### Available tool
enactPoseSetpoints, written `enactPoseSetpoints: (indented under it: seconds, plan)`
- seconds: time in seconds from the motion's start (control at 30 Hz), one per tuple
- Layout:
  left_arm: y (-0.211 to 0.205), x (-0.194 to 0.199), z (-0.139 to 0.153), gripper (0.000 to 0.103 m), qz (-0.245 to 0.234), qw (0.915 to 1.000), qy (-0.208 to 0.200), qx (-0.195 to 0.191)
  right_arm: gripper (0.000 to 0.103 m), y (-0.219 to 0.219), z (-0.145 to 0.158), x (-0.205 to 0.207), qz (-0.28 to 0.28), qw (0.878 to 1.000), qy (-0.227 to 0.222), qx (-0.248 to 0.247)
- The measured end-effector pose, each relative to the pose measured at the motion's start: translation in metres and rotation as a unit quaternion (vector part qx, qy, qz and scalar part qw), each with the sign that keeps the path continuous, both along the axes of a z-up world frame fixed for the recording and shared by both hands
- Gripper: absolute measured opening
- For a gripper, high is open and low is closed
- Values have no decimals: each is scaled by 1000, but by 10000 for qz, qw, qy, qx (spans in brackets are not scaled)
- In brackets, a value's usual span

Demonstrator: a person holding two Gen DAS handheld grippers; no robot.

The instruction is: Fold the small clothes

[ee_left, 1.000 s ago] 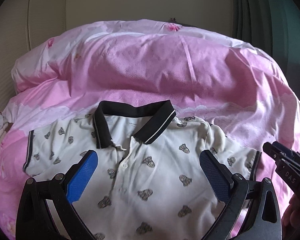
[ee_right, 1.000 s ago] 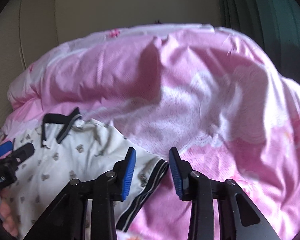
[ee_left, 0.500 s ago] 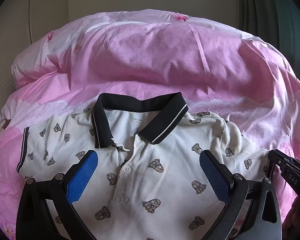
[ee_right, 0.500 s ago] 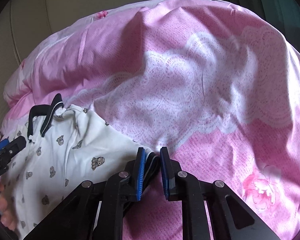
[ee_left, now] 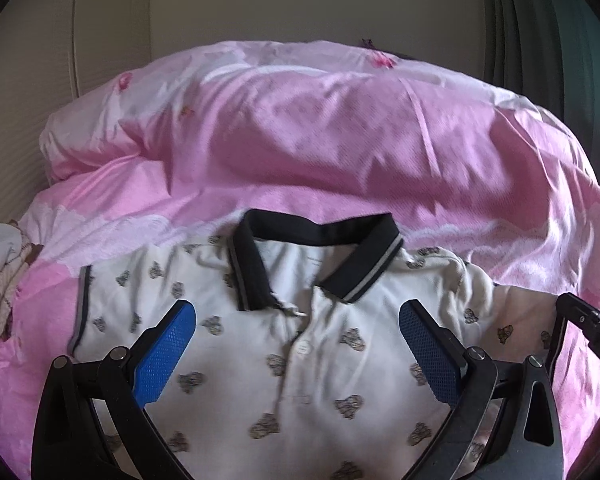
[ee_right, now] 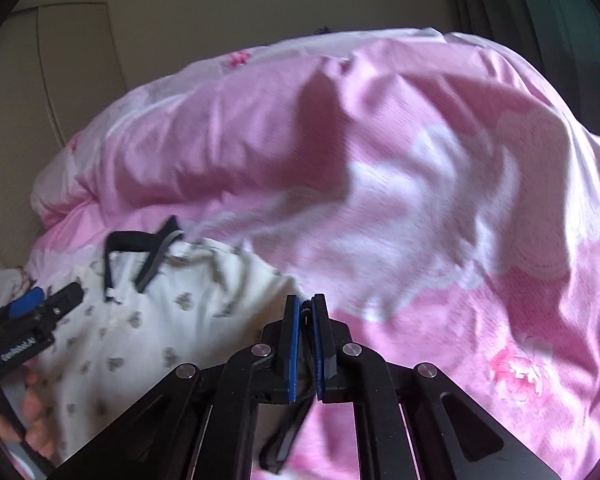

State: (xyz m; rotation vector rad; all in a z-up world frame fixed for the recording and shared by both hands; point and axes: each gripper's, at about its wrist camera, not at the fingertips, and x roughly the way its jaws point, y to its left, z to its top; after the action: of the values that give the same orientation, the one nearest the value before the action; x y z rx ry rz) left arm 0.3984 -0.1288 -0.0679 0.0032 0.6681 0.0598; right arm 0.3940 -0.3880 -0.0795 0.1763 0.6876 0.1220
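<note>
A small white polo shirt (ee_left: 300,344) with a black collar and dark printed figures lies face up on a pink quilt (ee_left: 320,152). My left gripper (ee_left: 296,356) is open above the shirt's chest, empty, with blue pads either side of the button placket. My right gripper (ee_right: 305,320) is shut on the dark-trimmed cuff of the shirt's right-hand sleeve and holds it lifted over the shirt (ee_right: 172,320). The right gripper also shows at the right edge of the left wrist view (ee_left: 588,332).
The pink quilt (ee_right: 420,168) is bunched into a high mound behind the shirt. A pile of light clothes (ee_left: 0,280) lies at the far left. A beige headboard (ee_left: 100,40) and dark curtains (ee_left: 540,20) stand behind.
My right gripper closed on the sleeve cuff and has lifted it up and inward. The left gripper stayed open and shifted slightly over the shirt.
</note>
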Motion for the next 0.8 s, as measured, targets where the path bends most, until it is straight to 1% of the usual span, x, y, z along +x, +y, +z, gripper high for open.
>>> enactPoseSetpoints:
  seconds: [0.2,0.3,0.4,0.5,0.63,0.8]
  plan:
    - [40,-9,8,103,206,9997,-87,-139,7,50,22,-3,357,9992,-102,-153]
    - [61,-14,9,103,332,9992,-164,-153,7,78,26,0,492,9984,-85,-255]
    - [81,-16,9,103,431,9988,-223,-62,7,103,24,4,552,9980,-22,-296]
    - [99,-18,7,103,471,9986,-237,-58,7,126,18,9,609,9975,79,-345]
    - [117,-19,2,103,452,9986,-257,-10,7,155,3,17,670,9964,278,-436]
    - [129,-17,-9,103,358,9992,-199,-33,7,175,-27,32,591,9949,591,-561]
